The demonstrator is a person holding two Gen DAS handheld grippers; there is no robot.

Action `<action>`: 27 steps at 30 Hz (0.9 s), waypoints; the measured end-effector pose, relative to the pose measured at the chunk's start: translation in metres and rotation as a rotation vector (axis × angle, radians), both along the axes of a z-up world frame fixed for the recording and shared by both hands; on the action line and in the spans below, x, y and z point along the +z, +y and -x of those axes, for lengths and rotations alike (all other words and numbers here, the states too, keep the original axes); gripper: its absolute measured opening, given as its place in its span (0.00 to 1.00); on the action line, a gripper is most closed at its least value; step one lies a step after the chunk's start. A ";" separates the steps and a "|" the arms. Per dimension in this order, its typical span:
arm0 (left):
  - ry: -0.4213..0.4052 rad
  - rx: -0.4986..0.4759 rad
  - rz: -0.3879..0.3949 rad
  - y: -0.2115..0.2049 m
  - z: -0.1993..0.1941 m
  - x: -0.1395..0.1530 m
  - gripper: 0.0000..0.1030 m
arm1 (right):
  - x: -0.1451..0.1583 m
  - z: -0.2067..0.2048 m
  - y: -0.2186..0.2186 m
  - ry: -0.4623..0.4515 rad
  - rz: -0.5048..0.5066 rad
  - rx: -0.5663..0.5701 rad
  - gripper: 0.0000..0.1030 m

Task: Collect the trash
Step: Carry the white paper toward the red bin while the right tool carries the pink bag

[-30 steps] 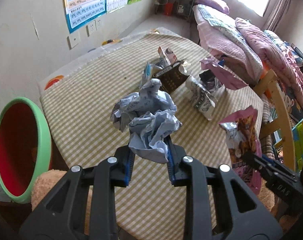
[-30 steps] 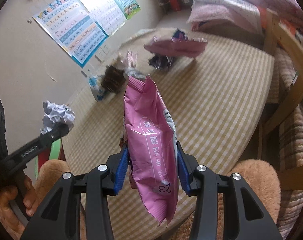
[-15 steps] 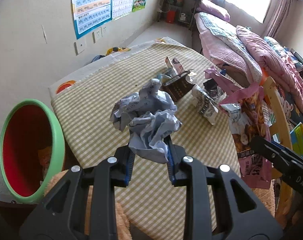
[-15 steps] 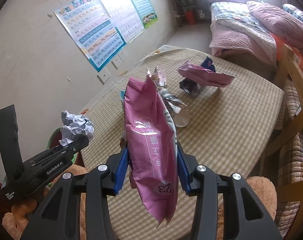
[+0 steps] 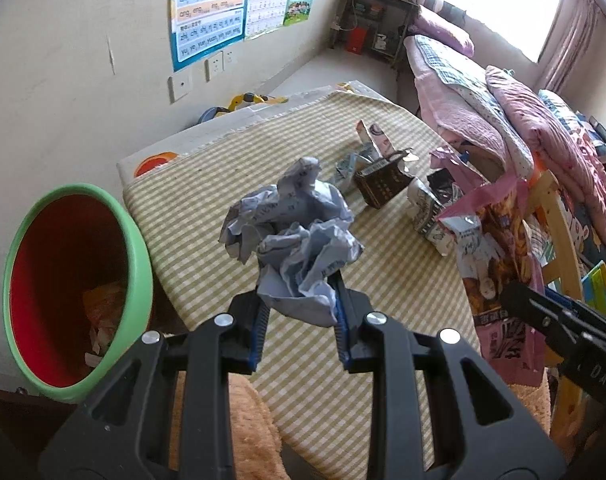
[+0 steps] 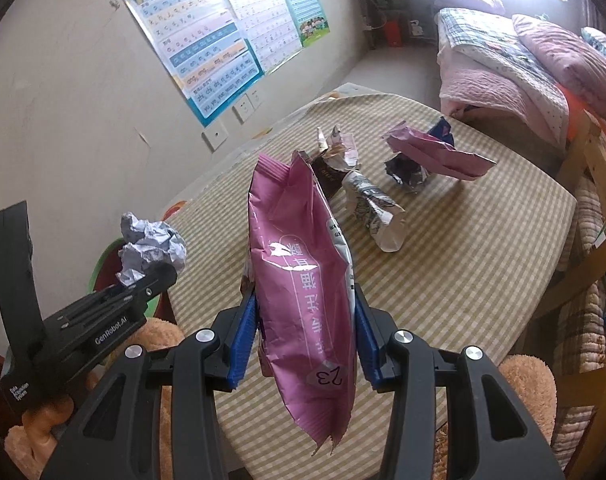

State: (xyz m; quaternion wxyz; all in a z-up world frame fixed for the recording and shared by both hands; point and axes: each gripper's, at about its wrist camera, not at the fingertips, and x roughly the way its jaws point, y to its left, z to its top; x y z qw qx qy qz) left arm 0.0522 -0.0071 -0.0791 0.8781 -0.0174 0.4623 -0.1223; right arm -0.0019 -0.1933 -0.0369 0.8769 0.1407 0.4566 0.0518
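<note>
Bed (image 5: 483, 92): along the far right wall under the window, piled with pink and checked quilts.
Counter (image 5: 207, 184): covered with a beige checked cloth; carries the loose trash at its far middle.
Wall posters (image 6: 207, 56): pinyin charts on the wall beyond the counter, above white sockets.
Bin (image 5: 139, 248): green rim, red inside, on the floor just beside the counter's left edge; scraps lie at its bottom.
Left tool (image 5: 299, 316): blue pads clamped on the lower part of the crumpled paper, raised above the counter's near left part.
Right tool (image 6: 305, 332): pads pressed on both sides of the pink snack bag, held upright over the counter's near edge.
Pink snack bag (image 6: 303, 280): in the right tool, torn end down, printed back facing the camera, a "23" label near the bottom.
Crumpled paper (image 5: 291, 232): pale blue-white ball in the left tool, off the counter, to the right of the bin.
Flat pink wrapper (image 6: 439, 152): far right of the counter, resting on a dark foil wad.
White rolled wrapper (image 6: 377, 210): lying on the counter, near the middle of the trash group.
Brown carton (image 5: 383, 188): open-topped, standing among the wrappers.
</note>
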 end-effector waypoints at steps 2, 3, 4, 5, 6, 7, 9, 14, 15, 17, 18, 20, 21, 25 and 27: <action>-0.008 0.008 0.001 0.004 0.001 0.002 0.26 | 0.001 -0.001 0.005 0.001 0.011 0.011 0.42; -0.013 0.013 0.001 0.007 0.001 0.003 0.26 | 0.001 -0.002 0.008 0.000 0.014 0.017 0.42; -0.017 0.018 0.002 0.009 0.001 0.005 0.26 | 0.002 -0.002 0.011 0.000 0.015 0.022 0.42; -0.020 0.022 0.003 0.011 0.001 0.005 0.26 | 0.003 -0.003 0.014 -0.001 0.018 0.029 0.42; -0.023 0.027 0.004 0.014 0.001 0.006 0.26 | 0.004 -0.004 0.017 -0.002 0.021 0.036 0.42; -0.026 0.031 0.006 0.017 0.000 0.007 0.26 | 0.004 -0.004 0.019 -0.003 0.024 0.041 0.42; -0.032 0.043 0.010 0.023 -0.001 0.009 0.26 | 0.006 -0.006 0.027 -0.005 0.034 0.059 0.42; -0.044 0.075 0.024 0.042 -0.002 0.014 0.26 | 0.008 -0.011 0.045 -0.007 0.051 0.098 0.42; -0.046 0.083 0.026 0.046 -0.002 0.015 0.26 | 0.008 -0.012 0.048 -0.007 0.054 0.104 0.42; -0.049 0.100 0.030 0.054 -0.003 0.016 0.26 | 0.009 -0.014 0.055 -0.007 0.059 0.121 0.42; -0.049 0.110 0.031 0.059 -0.003 0.016 0.26 | 0.009 -0.015 0.059 -0.007 0.063 0.130 0.42; -0.051 0.130 0.034 0.068 -0.004 0.017 0.26 | 0.009 -0.017 0.068 -0.007 0.068 0.151 0.42; -0.053 0.137 0.034 0.071 -0.004 0.017 0.26 | 0.009 -0.018 0.071 -0.007 0.071 0.158 0.42; -0.055 0.172 0.028 0.089 -0.003 0.016 0.26 | 0.008 -0.021 0.086 -0.004 0.079 0.190 0.42; -0.055 0.188 0.022 0.097 -0.002 0.015 0.26 | 0.008 -0.023 0.094 -0.005 0.084 0.205 0.42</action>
